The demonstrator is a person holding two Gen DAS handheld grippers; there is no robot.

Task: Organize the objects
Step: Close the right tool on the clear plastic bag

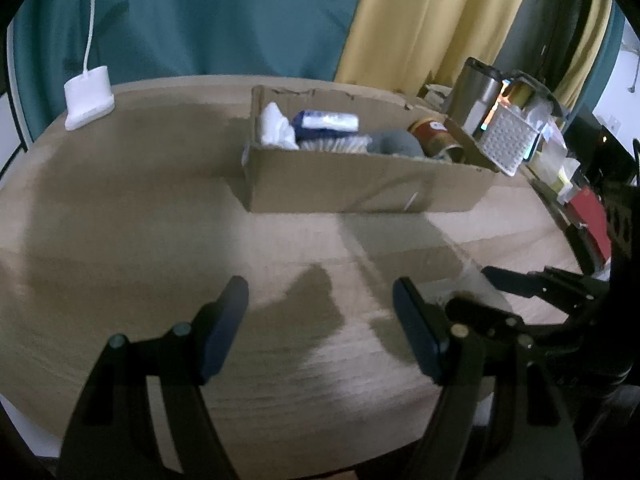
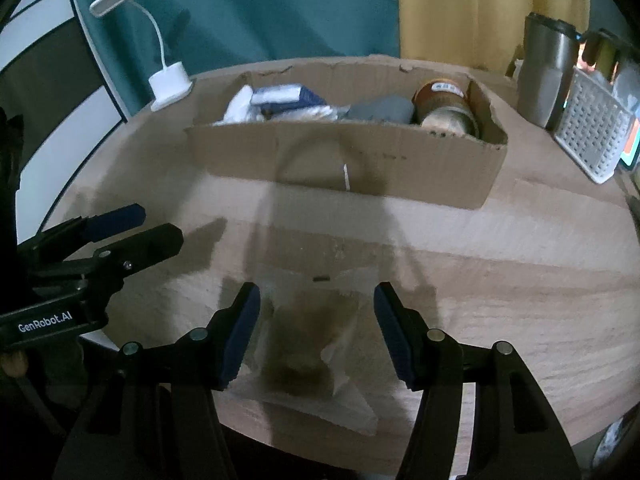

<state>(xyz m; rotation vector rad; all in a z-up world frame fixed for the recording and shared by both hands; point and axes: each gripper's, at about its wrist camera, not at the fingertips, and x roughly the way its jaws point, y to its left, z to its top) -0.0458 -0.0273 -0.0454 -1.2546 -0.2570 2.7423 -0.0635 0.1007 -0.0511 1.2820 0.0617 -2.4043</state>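
I hold two grippers over one wooden table (image 2: pixel 500 280). My left gripper (image 1: pixel 320 320) has its two fingers spread wide with only bare tabletop between them. My right gripper (image 2: pixel 316 328) is spread as well, its two blue pads standing either side of one clear plastic bag (image 2: pixel 316 360) that lies flat on the table near the front edge, touching neither pad as far as I can tell. Farther back sits one open cardboard box (image 2: pixel 360 168). Inside it I count one white bundle (image 1: pixel 276 126) at the left end, one blue-and-white packet (image 1: pixel 328 122), one grey lump (image 1: pixel 394 142) and one brown tin (image 2: pixel 444 104) at the right end. Beside the box stand one steel tumbler (image 2: pixel 546 76) and one white perforated basket (image 2: pixel 592 128). One white desk lamp (image 2: pixel 168 80) stands at the far left.
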